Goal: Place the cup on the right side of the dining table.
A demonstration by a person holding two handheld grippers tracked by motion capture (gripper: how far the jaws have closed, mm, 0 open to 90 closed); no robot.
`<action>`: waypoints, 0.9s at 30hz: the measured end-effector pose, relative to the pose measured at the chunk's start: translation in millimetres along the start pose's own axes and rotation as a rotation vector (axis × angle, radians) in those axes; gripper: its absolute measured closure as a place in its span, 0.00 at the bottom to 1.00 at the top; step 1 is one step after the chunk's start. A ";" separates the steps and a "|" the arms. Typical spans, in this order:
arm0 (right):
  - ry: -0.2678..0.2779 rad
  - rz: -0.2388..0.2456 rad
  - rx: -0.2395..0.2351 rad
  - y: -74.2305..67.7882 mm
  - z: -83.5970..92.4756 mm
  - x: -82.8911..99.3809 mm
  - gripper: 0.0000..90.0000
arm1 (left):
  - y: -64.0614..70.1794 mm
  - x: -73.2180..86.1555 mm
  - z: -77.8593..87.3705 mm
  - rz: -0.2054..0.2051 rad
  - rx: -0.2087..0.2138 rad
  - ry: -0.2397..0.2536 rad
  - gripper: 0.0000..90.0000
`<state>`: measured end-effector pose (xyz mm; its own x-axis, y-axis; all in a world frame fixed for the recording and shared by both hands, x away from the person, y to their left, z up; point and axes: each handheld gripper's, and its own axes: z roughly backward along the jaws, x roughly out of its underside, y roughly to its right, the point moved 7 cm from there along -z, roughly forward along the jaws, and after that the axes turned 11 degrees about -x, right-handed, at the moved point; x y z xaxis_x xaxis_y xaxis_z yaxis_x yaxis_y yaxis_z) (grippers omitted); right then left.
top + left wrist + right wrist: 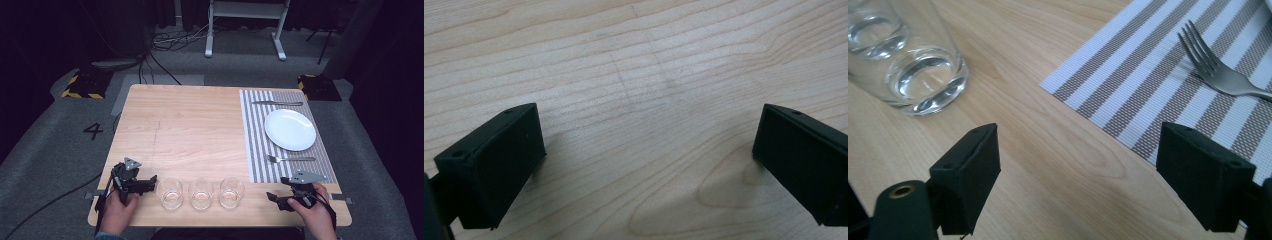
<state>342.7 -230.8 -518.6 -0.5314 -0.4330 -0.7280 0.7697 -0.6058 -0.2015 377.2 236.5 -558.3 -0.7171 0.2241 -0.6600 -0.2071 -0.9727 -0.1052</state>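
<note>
Beside the glasses (201, 193) on my worktop (190, 125) | left tool (148, 183) gaping, empty | right tool (274, 198) gaping, empty

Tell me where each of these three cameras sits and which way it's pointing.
High view: above the person's side, looking forward and down on the table; both hands, left gripper, right gripper.
Left gripper view: on the left gripper, facing bare wood between open jaws.
Right gripper view: on the right gripper, facing a glass, fork, placemat.
Shared: the high view also shows these.
</note>
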 end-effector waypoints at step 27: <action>-0.075 0.202 -0.144 -66.2 -17.1 -48.9 0.18 | 1.6 2.6 2.4 -0.019 0.010 0.004 0.01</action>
<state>323.7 -158.1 -480.8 -0.3825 -0.5874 -0.7132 0.9025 -0.4029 -0.1522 373.4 235.6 -558.3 -0.7105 0.2426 -0.6606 -0.2277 -0.9675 -0.1104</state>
